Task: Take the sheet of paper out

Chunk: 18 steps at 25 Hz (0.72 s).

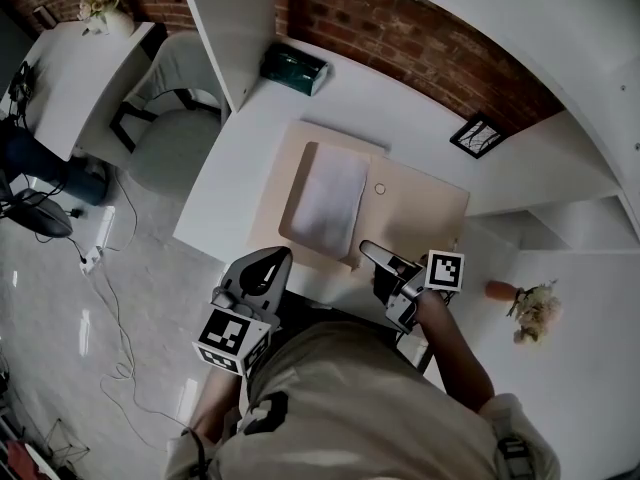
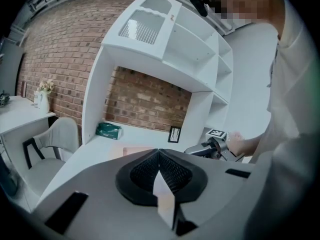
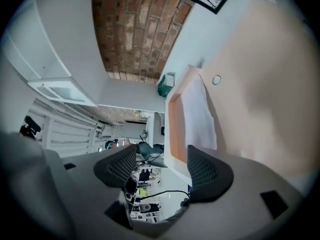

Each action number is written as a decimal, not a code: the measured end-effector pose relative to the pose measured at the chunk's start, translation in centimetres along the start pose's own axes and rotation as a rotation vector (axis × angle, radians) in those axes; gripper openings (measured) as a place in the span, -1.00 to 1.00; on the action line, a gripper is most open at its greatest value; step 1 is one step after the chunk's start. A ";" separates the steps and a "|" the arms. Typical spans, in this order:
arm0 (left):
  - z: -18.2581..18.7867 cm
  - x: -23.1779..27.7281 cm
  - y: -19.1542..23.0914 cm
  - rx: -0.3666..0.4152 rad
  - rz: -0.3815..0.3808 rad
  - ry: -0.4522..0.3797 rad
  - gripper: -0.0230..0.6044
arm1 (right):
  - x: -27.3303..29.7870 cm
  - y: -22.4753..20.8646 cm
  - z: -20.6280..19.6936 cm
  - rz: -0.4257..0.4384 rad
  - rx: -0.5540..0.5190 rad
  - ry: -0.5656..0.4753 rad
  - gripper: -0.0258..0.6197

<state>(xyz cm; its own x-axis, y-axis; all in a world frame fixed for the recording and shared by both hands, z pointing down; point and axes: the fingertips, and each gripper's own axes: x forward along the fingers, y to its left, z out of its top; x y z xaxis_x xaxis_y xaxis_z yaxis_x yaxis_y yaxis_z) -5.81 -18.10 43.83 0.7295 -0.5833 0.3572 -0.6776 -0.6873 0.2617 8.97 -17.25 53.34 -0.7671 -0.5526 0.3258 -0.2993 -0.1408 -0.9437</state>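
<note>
A plain white rectangular sheet of paper [image 1: 328,200] lies flat inside an open tan folder [image 1: 425,208] on the white tabletop [image 1: 225,193], before a brick wall [image 1: 400,38]. The right gripper [image 3: 160,166] has its jaws spread and empty near the folder's edge; the left gripper [image 2: 159,159] has its jaws pressed together.

Grey left tool [image 2: 159,156], right tool [image 3: 160,166], black meshed pads [image 3: 205,169], marker cubes [image 1: 445,270], beige shirt [image 1: 350,398]
</note>
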 end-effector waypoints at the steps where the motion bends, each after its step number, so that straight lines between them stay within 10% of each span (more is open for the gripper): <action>1: 0.0 0.2 0.0 0.000 0.000 0.007 -0.87 | 0.2 -1.0 0.4 -0.009 0.025 -0.003 0.05; 18: -0.5 -0.1 0.5 0.010 -0.021 0.026 -0.87 | 5.1 -9.5 0.4 -0.164 0.095 0.081 0.17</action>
<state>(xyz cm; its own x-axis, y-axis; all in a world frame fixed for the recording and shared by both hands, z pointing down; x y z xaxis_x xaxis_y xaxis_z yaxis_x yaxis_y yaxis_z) -6.29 -18.10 44.39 0.7411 -0.5572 0.3747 -0.6609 -0.7038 0.2605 8.15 -19.02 63.94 -0.7568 -0.4485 0.4755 -0.3724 -0.3021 -0.8775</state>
